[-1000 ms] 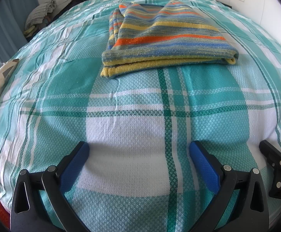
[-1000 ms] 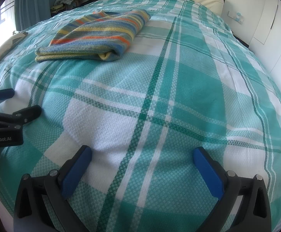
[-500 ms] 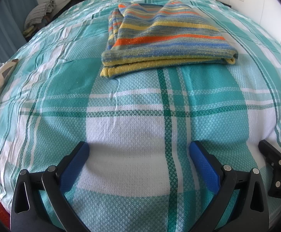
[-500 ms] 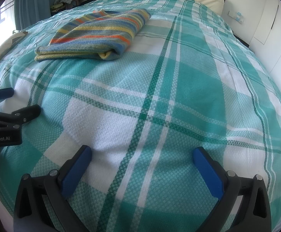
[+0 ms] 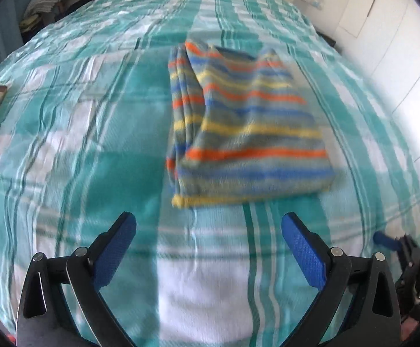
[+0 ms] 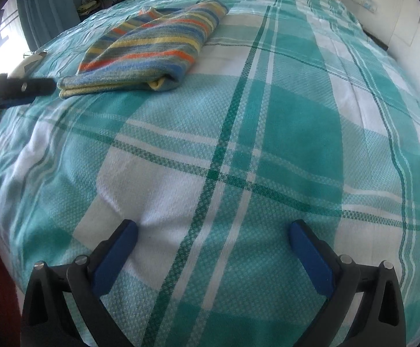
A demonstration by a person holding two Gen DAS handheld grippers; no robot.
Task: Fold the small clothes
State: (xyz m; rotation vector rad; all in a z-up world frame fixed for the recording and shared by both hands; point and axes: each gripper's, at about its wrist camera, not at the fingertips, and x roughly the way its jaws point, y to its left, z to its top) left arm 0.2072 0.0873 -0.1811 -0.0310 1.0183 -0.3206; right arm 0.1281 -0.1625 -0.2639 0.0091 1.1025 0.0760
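Striped knitted garment, folded flat on green checked bedcover, probably finished. Left gripper and right gripper: fingers apart, empty.

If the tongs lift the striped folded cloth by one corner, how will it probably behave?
The striped folded cloth looks soft and knitted, so it would likely droop rather than stay flat. Its stacked layers are loose at the edge, so the fold would probably open. It seems unlikely to slide much on the textured bedspread.
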